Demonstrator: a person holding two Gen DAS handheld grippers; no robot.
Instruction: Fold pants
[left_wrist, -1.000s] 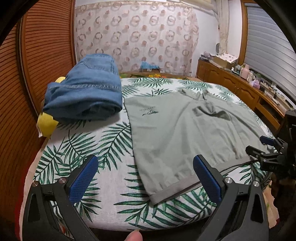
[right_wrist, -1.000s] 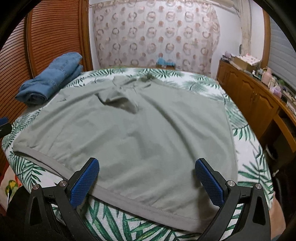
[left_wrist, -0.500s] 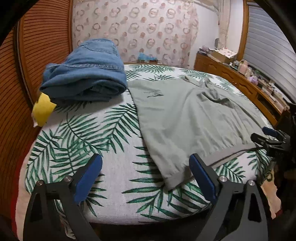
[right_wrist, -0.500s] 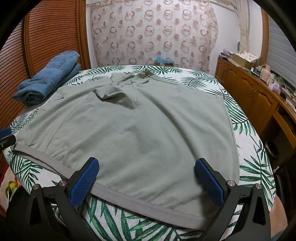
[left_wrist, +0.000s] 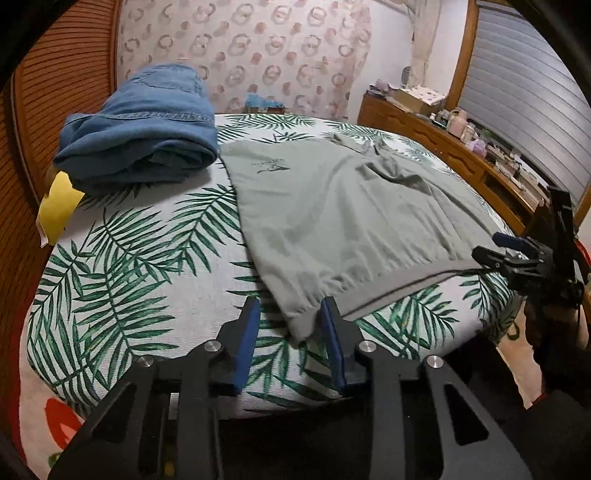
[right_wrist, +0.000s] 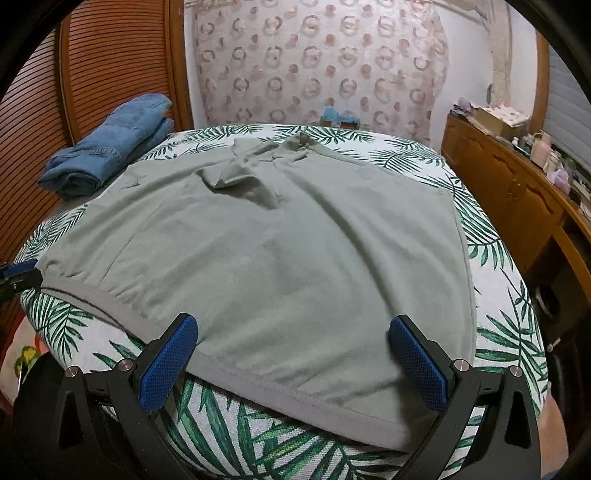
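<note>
Half-closed jaws are seen on the left gripper (left_wrist: 290, 332), whose blue pads (left_wrist: 248, 334) are set either side of the near left corner of the pants (left_wrist: 343, 218); a gap shows between the left pad and the cloth, so a grip is not made. Wide-open jaws are seen on the right gripper (right_wrist: 295, 365), which is held over the waistband (right_wrist: 291, 395) at the near edge, with one pad (right_wrist: 168, 363) lying on the band and the other over the grey cloth near the right corner. Whether that pad touches the cloth cannot be told.

The grey-green pants are spread flat across the bed (left_wrist: 140, 258), on a leaf-print cover, with the elastic waistband at the near edge. A small logo (left_wrist: 271, 166) is printed near the far left side, and a loose fold (right_wrist: 240, 181) is bunched near the far end. Folded jeans (left_wrist: 144, 129) are stacked at the far left of the bed, just beside the pants, with something yellow (left_wrist: 59, 206) tucked under them. A wooden cabinet (right_wrist: 509, 192) is set along the right wall.
</note>
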